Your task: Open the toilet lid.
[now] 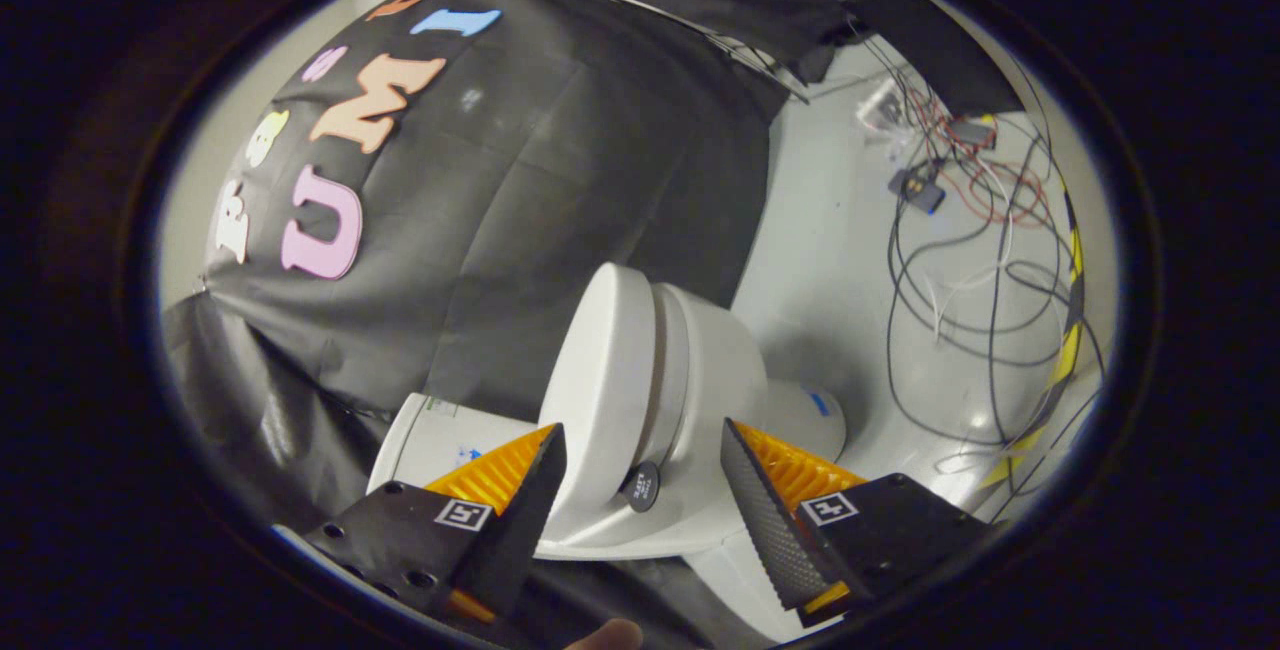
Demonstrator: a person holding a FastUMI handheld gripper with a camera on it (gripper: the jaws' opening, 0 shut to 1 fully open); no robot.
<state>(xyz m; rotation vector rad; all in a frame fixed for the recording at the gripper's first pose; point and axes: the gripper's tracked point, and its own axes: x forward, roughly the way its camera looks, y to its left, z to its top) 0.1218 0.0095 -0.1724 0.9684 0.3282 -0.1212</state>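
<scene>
Hand-held gripper (640, 460): fingers spread wide, gripping nothing.
Toilet lid (600, 380): raised upright between the fingers, toward 12 o'clock.
Cables (960, 260): on floor (820, 230), 2 o'clock.

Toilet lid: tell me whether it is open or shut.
Partly open. The toilet lid stands apart from the seat, a gap showing between them. The gripper is open, its fingers either side of the lid's edge.
</scene>
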